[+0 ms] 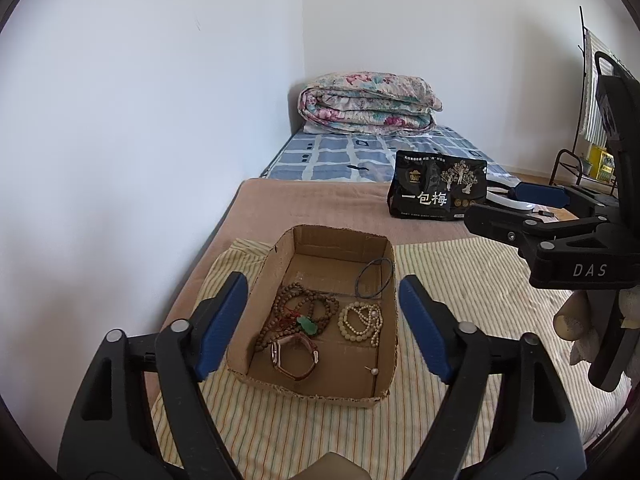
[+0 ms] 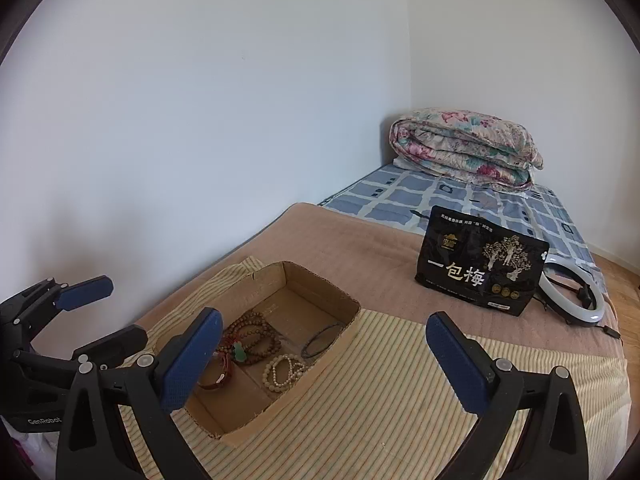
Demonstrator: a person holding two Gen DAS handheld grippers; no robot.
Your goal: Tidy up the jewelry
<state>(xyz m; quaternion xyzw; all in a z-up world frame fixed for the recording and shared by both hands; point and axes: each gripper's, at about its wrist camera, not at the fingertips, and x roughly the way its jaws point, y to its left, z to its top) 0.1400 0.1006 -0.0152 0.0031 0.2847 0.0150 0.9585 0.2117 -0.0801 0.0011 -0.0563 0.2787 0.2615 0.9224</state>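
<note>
A shallow cardboard box (image 1: 316,312) sits on a striped yellow cloth (image 1: 460,280) spread over a tan blanket (image 1: 320,204) on the bed, close to the white wall. All the jewelry in view lies inside it. A long strand of brown wooden beads (image 1: 298,312) is coiled on the box floor toward the left, with a small green pendant (image 1: 307,325) on red cord resting on top of the coil. Just in front of it lies a watch with a brown strap (image 1: 294,356). To the right, apart from the brown beads, a cream bead bracelet (image 1: 360,322) is bunched in a small heap, and behind that a thin dark bangle (image 1: 374,278) leans against the box's right wall. A tiny pearl stud (image 1: 374,370) lies alone near the front right corner.

The left gripper (image 1: 320,328) hovers above the near edge of the box, its blue-padded fingers (image 1: 220,328) spread wide to either side of it and holding nothing. The right gripper (image 2: 324,360) is likewise wide open and empty — from its own camera the box lies below and to the left, with one finger pad overlapping the box's near left corner in view. It floats off to the right of the box, over the striped cloth.

Further back on the blanket stands a black snack bag (image 2: 480,270) with Chinese lettering, and a white ring light (image 2: 576,300) lies just beside it. A folded floral quilt (image 1: 370,102) rests at the far end, on the blue checked sheet (image 1: 352,156).
</note>
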